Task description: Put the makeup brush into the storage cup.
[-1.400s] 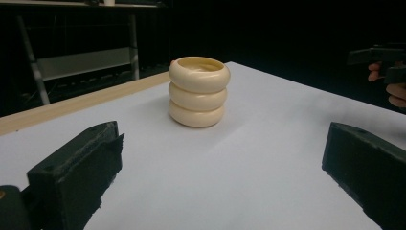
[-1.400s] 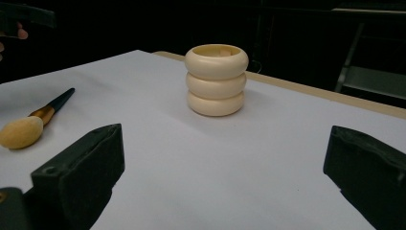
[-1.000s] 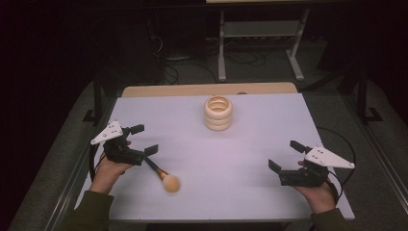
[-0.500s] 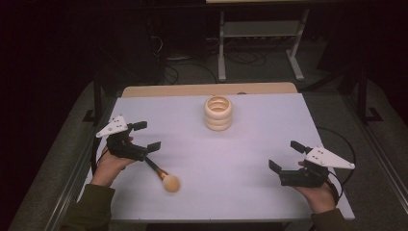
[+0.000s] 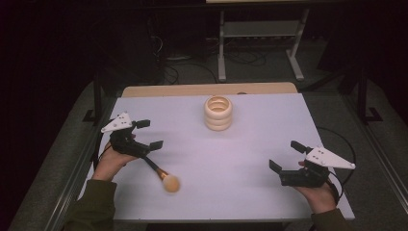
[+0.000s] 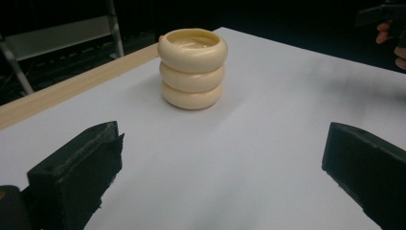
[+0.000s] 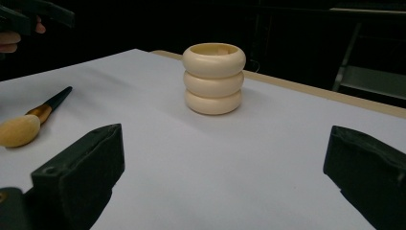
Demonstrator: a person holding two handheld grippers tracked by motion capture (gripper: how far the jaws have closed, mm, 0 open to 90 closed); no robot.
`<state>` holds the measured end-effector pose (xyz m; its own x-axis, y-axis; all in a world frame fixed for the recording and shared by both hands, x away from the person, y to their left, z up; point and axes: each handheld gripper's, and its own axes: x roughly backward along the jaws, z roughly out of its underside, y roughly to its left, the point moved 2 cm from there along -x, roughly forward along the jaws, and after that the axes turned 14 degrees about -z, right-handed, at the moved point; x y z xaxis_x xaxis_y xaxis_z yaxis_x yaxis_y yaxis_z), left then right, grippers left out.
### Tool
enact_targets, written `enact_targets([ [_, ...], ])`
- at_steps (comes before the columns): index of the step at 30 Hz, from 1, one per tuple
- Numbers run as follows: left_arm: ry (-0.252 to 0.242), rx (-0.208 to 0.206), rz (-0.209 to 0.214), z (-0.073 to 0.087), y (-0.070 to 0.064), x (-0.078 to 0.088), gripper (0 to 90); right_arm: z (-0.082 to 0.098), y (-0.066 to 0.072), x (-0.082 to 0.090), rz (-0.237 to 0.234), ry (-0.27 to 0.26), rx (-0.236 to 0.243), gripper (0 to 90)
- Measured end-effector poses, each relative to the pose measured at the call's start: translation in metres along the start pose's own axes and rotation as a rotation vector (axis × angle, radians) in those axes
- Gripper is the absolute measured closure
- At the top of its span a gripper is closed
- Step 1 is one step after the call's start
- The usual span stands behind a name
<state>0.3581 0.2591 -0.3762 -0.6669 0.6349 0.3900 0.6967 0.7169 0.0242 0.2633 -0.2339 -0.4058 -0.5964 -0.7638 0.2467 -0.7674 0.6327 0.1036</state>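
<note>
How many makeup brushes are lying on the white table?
1. The makeup brush lies on the near left part of the table, beside the left claw, with its bristle head pointing toward the person. Nothing seems to hide another one.

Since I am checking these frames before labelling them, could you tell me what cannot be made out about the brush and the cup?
- Brush handle: in the high view its upper end is hidden under the left tongs and hand.
- Brush head: blurred in the high view; bristle detail unreadable.
- Ribbed cup: its inside bottom is hidden by its own rim in both gripper views.
- Right tongs: the tips are cut off by the bottom edge in the right gripper view.
</note>
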Motion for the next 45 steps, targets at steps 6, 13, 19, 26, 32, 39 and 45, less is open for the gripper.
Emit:
enact_targets([
  [6, 0.054, -0.035, 0.008, 0.0016, 0.0005, -0.002, 0.0, -0.0004, 0.0013, 0.0002, -0.001, -0.002, -0.002, 0.0],
  [13, 0.101, -0.08, 0.003, 0.0007, -0.0014, -0.0022, 0.0, 0.0003, 0.0005, 0.0007, -0.001, -0.005, -0.002, 0.0],
  [19, 0.127, -0.106, -0.003, -0.0011, -0.001, -0.0004, 0.0, 0.0015, 0.0, 0.0014, -0.002, -0.002, -0.011, 0.0],
  [26, 0.194, -0.168, -0.013, -0.0012, -0.0035, 0.0002, 0.0, 0.0016, 0.0, 0.0021, 0.002, -0.002, -0.012, 0.0],
  [32, 0.234, -0.202, -0.007, -0.0006, -0.005, 0.0009, 0.0, 0.002, -0.0002, 0.0022, 0.004, 0.004, -0.013, 0.0],
  [39, 0.291, -0.234, 0.003, 0.0007, -0.0062, 0.0022, 0.0, 0.0012, -0.0006, 0.0026, 0.006, -0.003, -0.011, 0.0],
  [45, 0.36, -0.281, 0.007, 0.0025, -0.0078, 0.0026, 1.7, 0.001, -0.0005, 0.0028, 0.006, -0.003, -0.009, 0.0],
])
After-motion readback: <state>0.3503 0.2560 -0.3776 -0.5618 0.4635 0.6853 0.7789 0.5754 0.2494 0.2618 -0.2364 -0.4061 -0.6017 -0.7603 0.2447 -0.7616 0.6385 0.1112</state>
